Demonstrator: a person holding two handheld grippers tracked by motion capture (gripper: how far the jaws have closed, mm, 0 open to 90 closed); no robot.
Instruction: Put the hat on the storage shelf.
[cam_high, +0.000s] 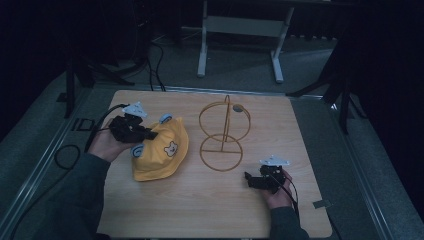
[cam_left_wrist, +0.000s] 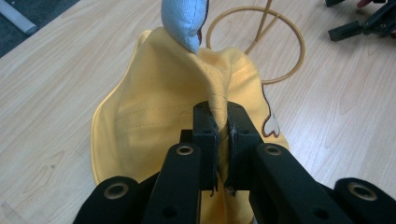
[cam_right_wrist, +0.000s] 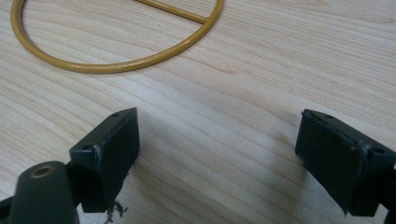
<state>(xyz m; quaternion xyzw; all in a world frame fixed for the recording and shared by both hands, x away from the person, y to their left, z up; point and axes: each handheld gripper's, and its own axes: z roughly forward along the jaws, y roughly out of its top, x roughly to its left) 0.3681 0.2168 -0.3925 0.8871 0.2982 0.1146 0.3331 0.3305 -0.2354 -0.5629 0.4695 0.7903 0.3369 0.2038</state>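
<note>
On the wooden table (cam_high: 210, 200), seen from the high view, a yellow hat (cam_high: 162, 150) with a small bear face and light blue ears lies just left of a gold wire stand (cam_high: 223, 132), whose upright ring rises from a flat round base. The left gripper (cam_high: 150, 134) sits at the hat's far left edge, touching the cloth, while the right gripper (cam_high: 248, 177) rests low on the table, near the stand's base and to its right and nearer the person, well apart from the hat. Through the left gripper view, the left gripper (cam_left_wrist: 222, 135) has its jaws pressed nearly together on a pinched ridge of the yellow hat (cam_left_wrist: 140, 112), with a blue ear (cam_left_wrist: 184, 21) sticking up beyond and the stand's ring (cam_left_wrist: 280, 44) behind it. Along the right gripper view, the right gripper (cam_right_wrist: 217, 144) has its jaws spread wide with nothing but bare wood between them, and the stand's base ring (cam_right_wrist: 116, 65) lies just ahead.
</note>
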